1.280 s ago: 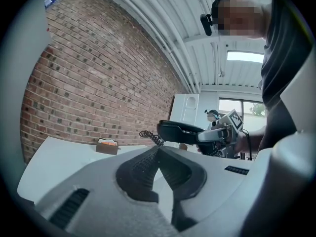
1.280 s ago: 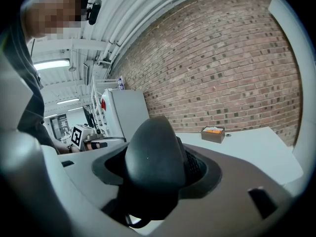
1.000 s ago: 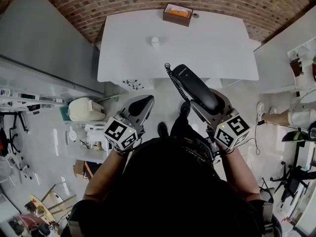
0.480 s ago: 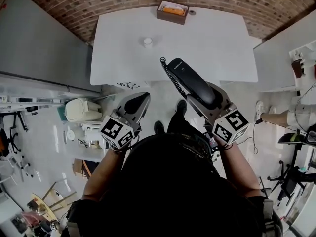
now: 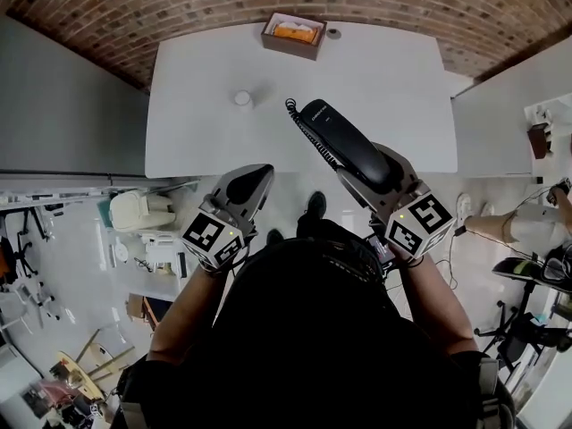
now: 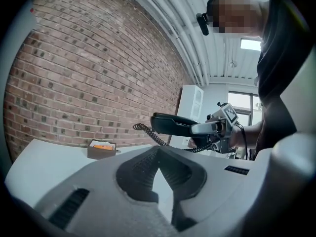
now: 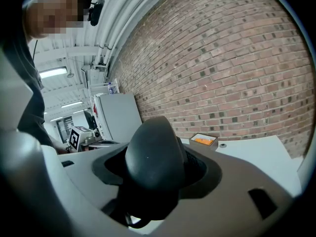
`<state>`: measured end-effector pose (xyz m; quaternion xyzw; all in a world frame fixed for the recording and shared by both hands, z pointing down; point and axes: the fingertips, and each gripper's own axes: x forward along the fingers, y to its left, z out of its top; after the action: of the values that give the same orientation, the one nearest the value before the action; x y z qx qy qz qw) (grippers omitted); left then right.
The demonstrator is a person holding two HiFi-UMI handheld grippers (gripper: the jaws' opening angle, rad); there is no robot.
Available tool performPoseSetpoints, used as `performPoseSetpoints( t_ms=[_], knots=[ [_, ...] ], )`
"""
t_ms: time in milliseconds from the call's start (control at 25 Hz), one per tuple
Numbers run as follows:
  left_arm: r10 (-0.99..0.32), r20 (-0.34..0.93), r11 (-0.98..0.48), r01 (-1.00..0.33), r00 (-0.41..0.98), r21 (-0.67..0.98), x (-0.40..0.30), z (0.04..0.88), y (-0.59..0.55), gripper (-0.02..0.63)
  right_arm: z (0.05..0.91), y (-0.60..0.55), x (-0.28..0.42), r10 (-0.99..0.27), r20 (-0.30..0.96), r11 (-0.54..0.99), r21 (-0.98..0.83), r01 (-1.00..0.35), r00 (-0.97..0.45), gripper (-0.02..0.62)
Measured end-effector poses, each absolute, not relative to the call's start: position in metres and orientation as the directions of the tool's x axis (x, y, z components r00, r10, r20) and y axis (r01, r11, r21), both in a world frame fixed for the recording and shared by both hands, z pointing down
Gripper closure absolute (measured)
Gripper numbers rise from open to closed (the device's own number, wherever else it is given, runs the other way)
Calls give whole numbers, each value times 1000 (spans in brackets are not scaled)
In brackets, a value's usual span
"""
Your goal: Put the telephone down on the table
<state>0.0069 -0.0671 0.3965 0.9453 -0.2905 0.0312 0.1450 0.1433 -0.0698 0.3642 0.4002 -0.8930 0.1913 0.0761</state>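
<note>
A black telephone handset (image 5: 344,141) with a coiled cord (image 5: 308,132) is held in the air, and my right gripper (image 5: 377,173) is shut on its near end. Its far end reaches over the near edge of the white table (image 5: 384,88). In the right gripper view the handset (image 7: 150,154) fills the space between the jaws. My left gripper (image 5: 257,177) hangs short of the table's near edge, shut with nothing in it. In the left gripper view its jaws (image 6: 158,168) meet at a point, and the handset (image 6: 173,124) shows beyond them to the right.
A brown open box (image 5: 295,34) with something orange inside stands at the table's far edge by the brick wall. A small round object (image 5: 333,33) lies beside it. A small white cup (image 5: 242,98) stands on the table's left part. Grey cabinets flank the table.
The table has come nearer in the head view. The handset's far end now lies over the table's near edge. Both grippers keep their hold and spacing.
</note>
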Motion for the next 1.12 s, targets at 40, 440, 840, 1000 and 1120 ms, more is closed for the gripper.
performPoseSetpoints(
  t_ms=[40, 440, 840, 1000, 1120],
  knots=[
    [-539, 144, -794, -557, 830, 244, 16, 396, -74, 600, 364, -79, 152, -681, 288, 612, -281, -739, -673, 319],
    [-569, 159, -771, -590, 807, 238, 63, 402, -116, 600, 367, -132, 192, -645, 285, 653, -277, -705, -709, 319],
    [-569, 154, -766, -589, 808, 259, 68, 402, -132, 600, 367, -145, 196, -645, 278, 647, -297, -702, -712, 319],
    [-569, 154, -769, -589, 808, 251, 66, 402, -145, 600, 368, -154, 190, -636, 283, 654, -296, -696, -718, 319],
    [-567, 161, -766, -589, 808, 259, 65, 405, -167, 600, 373, -177, 188, -627, 301, 654, -298, -696, -718, 319]
  ],
)
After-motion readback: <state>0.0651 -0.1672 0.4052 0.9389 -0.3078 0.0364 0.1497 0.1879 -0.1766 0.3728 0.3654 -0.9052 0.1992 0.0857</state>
